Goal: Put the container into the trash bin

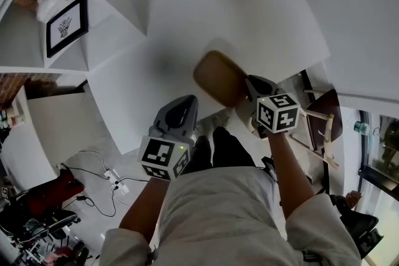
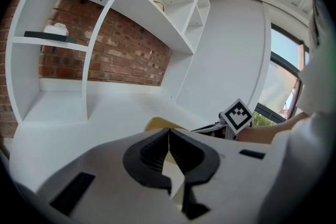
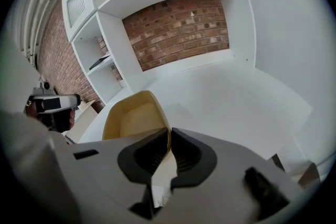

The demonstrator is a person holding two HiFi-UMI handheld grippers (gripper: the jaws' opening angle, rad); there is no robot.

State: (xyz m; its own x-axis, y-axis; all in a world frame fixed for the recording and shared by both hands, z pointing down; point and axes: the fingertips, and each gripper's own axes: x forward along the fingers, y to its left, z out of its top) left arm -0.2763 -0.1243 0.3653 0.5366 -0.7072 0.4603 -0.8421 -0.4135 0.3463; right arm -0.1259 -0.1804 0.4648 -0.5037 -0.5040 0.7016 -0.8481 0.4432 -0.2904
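A white surface (image 1: 249,9) runs below white shelving (image 2: 131,2) backed by brick. On a shelf off the surface's left edge stands a framed picture (image 1: 65,26). The tan container (image 1: 219,78) is held over the near edge of the surface, open and empty inside, its shadow falling on the white top. The right claw (image 3: 169,136) is clamped on the container's side wall. The left claw (image 2: 169,136), beside it off the near edge, has its jaws pressed together on nothing.
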